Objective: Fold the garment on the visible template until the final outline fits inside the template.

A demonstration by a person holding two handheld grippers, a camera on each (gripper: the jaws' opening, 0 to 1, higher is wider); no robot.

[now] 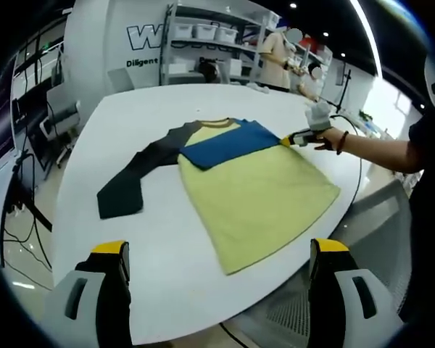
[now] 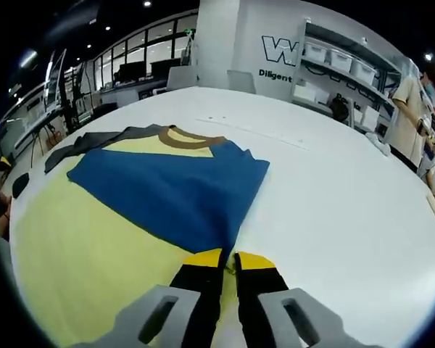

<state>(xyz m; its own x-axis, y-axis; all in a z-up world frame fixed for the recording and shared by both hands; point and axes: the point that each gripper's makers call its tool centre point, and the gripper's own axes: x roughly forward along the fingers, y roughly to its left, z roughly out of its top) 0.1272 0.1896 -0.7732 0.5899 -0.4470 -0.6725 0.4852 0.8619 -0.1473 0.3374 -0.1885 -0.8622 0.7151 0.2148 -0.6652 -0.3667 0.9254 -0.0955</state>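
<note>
A long-sleeved shirt [image 1: 257, 196] lies flat on the big white counter [image 1: 167, 254]. The shirt body is yellow, with a brown collar [image 2: 191, 138] at the neck. One dark sleeve [image 1: 134, 181] sticks out to the side, away from the body. The blue sleeve [image 2: 177, 190] is already folded across the chest.

The right gripper [image 2: 227, 259] has its yellow tips pressed together on the edge of the blue sleeve, near where the blue meets the yellow, so it looks like it is pinching the cloth there. In the left gripper view you can see it at the far side of the shirt, held by a hand [image 1: 326, 136]. The left gripper [image 1: 221, 254] is spread wide and holds nothing. It hangs in the air near the bottom hem of the shirt.

I cannot make out a clear template outline on the counter.

The shirt looks soft, thin and light. It will flop and bend wherever it is lifted, and it may wrinkle or slide on the smooth counter. So it is best to grab it at an edge or a corner, like a cuff, a shoulder or the hem, and lay it down slowly. The dark sleeve still needs folding in, so its end seems a good spot for the left gripper to take hold.
</note>
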